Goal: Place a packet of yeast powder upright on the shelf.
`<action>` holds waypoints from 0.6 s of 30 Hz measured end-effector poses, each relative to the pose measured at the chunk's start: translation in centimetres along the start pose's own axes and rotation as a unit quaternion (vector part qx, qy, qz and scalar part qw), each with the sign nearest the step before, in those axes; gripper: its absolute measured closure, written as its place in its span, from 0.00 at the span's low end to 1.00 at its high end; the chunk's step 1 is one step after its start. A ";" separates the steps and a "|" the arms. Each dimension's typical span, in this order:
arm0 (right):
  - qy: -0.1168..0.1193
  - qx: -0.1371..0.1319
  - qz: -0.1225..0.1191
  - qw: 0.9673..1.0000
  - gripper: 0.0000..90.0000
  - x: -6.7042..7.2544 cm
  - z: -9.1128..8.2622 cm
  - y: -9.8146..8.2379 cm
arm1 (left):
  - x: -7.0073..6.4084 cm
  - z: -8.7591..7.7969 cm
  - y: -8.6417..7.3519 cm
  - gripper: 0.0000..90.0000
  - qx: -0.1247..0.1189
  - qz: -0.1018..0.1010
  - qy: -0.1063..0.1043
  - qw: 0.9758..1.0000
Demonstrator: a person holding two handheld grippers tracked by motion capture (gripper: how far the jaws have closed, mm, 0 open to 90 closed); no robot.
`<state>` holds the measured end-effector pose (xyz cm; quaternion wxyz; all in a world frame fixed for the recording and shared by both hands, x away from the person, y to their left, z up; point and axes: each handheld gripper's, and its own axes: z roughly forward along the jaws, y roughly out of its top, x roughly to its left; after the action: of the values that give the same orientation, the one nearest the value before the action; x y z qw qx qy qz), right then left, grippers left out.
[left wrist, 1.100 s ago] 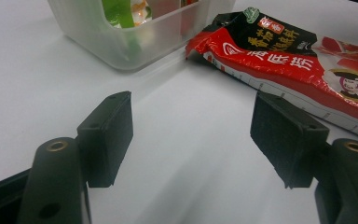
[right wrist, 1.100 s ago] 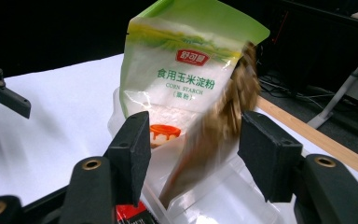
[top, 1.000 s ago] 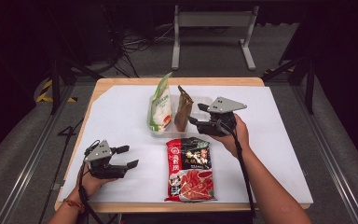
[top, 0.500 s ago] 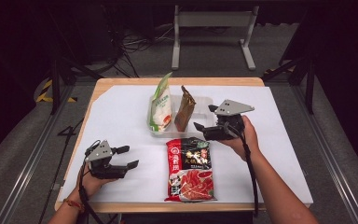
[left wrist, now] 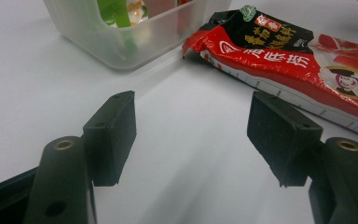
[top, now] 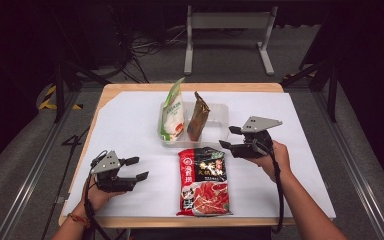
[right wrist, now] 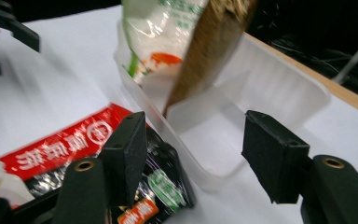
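Right gripper [top: 228, 137] hangs just past the upper right corner of the red hotpot-base packet [top: 203, 182], its jaws apart with nothing between them after just closing somewhat, pointing leftward across the table toward the clear plastic tub [top: 217, 111]. In the right gripper view the packet's black top end [right wrist: 163, 186] lies under and just behind the left-hand jaw, while the tub's near corner [right wrist: 214, 172] sits in the gap ahead. The packet lies flat on the white table cover [top: 130, 125], its long axis running from the tub toward the person, its top edge touching or nearly touching the tub's near wall. A green-and-white pouch [top: 172, 116] and a brown pouch [top: 198, 116] stand upright in the tub's left part; its right part looks empty. Left gripper [top: 136, 168], jaws likewise spread and empty, rests to the packet's left, near its long edge but clearly farther off. By this layout the right hand is the nearer one, best placed to take the packet by its top end.
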<state>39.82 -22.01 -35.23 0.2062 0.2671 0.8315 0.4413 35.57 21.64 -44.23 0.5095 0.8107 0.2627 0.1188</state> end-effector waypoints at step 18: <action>0.091 0.088 0.130 0.983 0.36 -2.4 4.5 -5.8 | -2.2 2.6 2.0 0.34 0.006 -0.018 -0.079 0.997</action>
<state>42.74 -23.46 -42.21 0.0460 0.3489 0.8405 0.4120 35.56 17.75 -43.51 0.5261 0.8157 0.2365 0.0437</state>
